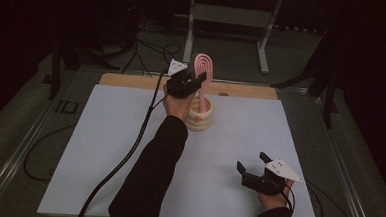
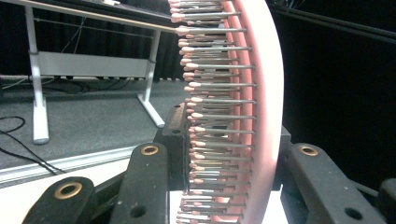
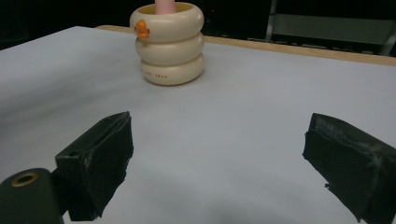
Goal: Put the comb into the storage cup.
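While the left tool (image 1: 196, 80) clamps the pink hairbrush (image 1: 203, 69) standing in the cream holder (image 1: 200, 116) near the table's far edge, a straight lift likely follows; the right tool (image 1: 252, 163) rests apart.

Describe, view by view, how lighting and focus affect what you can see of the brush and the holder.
High view: dim, soft; pink hairbrush and cream holder lack detail, surroundings near black. Left gripper view: brighter; the brush's bristles crisp, right background black. Right gripper view: holder fairly clear, near pads soft.
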Demonstrator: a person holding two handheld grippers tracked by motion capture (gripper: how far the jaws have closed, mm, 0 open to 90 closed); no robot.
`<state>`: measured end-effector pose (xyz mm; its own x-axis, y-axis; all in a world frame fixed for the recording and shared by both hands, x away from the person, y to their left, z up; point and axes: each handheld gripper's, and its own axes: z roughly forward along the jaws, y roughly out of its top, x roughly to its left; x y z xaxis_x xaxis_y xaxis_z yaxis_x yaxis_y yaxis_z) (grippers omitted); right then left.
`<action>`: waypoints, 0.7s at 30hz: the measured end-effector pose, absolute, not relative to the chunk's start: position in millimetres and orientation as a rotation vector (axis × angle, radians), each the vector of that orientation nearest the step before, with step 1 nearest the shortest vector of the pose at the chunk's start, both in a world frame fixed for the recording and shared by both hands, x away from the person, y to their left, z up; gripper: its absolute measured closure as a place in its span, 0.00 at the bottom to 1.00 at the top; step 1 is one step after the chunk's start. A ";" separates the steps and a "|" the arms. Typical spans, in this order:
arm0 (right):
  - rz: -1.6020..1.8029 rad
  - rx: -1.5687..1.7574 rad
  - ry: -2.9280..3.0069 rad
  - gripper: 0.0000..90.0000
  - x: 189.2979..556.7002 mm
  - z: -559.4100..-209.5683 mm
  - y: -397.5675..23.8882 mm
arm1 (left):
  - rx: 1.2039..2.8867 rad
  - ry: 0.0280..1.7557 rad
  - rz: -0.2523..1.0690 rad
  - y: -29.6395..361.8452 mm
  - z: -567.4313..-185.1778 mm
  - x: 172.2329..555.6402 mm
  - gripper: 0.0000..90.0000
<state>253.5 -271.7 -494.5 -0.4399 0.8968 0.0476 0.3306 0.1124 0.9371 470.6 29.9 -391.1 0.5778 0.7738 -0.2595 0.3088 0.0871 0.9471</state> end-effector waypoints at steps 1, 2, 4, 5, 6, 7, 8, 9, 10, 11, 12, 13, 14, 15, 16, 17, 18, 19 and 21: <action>1.323 1.188 1.841 0.09 253.6 -494.5 -271.9 | 1.497 0.966 0.441 29.6 -391.5 470.5 0.72; 1.323 1.188 1.841 0.09 253.6 -494.5 -271.9 | 1.497 0.966 0.441 29.6 -391.5 470.5 0.72; 1.321 1.188 1.842 0.09 253.7 -494.6 -271.9 | 1.497 0.967 0.439 29.1 -392.5 470.3 0.72; 1.322 1.189 1.842 0.09 253.6 -494.6 -271.8 | 1.497 0.967 0.440 28.7 -393.0 470.3 0.72; 1.323 1.190 1.842 0.09 253.6 -494.6 -271.7 | 1.496 0.969 0.436 28.2 -393.4 470.4 0.72; 1.323 1.190 1.842 0.09 253.6 -494.6 -271.7 | 1.496 0.969 0.436 28.2 -393.4 470.4 0.72; 1.324 1.190 1.843 0.09 253.5 -494.5 -271.6 | 1.497 0.969 0.433 27.2 -394.7 470.5 0.72; 1.323 1.190 1.842 0.09 253.6 -494.6 -271.7 | 1.495 0.970 0.430 26.6 -395.2 470.5 0.72; 1.323 1.191 1.842 0.09 253.6 -494.6 -271.8 | 1.500 0.967 0.431 26.5 -395.8 470.6 0.72; 1.321 1.189 1.843 0.09 253.7 -494.7 -271.8 | 1.497 0.969 0.430 26.0 -396.3 470.5 0.72; 1.321 1.190 1.843 0.09 253.7 -494.7 -271.8 | 1.494 0.970 0.429 25.7 -397.0 470.4 0.72; 1.321 1.190 1.843 0.09 253.7 -494.7 -271.8 | 1.494 0.970 0.429 25.7 -397.0 470.4 0.72; 1.321 1.190 1.843 0.09 253.7 -494.7 -271.8 | 1.494 0.970 0.429 25.7 -397.0 470.4 0.72; 1.321 1.190 1.843 0.09 253.7 -494.7 -271.8 | 1.488 0.973 0.428 25.9 -397.4 470.3 0.72; 1.321 1.190 1.844 0.09 253.8 -494.8 -271.8 | 1.490 0.973 0.428 26.0 -397.3 470.2 0.72; 1.322 1.190 1.845 0.09 253.8 -494.8 -271.7 | 1.490 0.973 0.429 26.0 -397.2 470.0 0.72; 1.323 1.190 1.845 0.09 253.7 -494.8 -271.5 | 1.492 0.972 0.431 26.0 -397.3 469.9 0.72; 1.321 1.190 1.845 0.09 253.7 -494.9 -271.2 | 1.493 0.972 0.434 26.1 -397.5 469.8 0.72; 1.322 1.190 1.844 0.09 253.6 -494.8 -271.0 | 1.495 0.972 0.435 26.6 -397.6 469.5 0.72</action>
<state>253.6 -271.0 -494.8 -0.4406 0.8966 0.0455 0.3313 0.1152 0.9365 469.5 26.6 -397.6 0.5755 0.7728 -0.2678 0.3155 0.0923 0.9444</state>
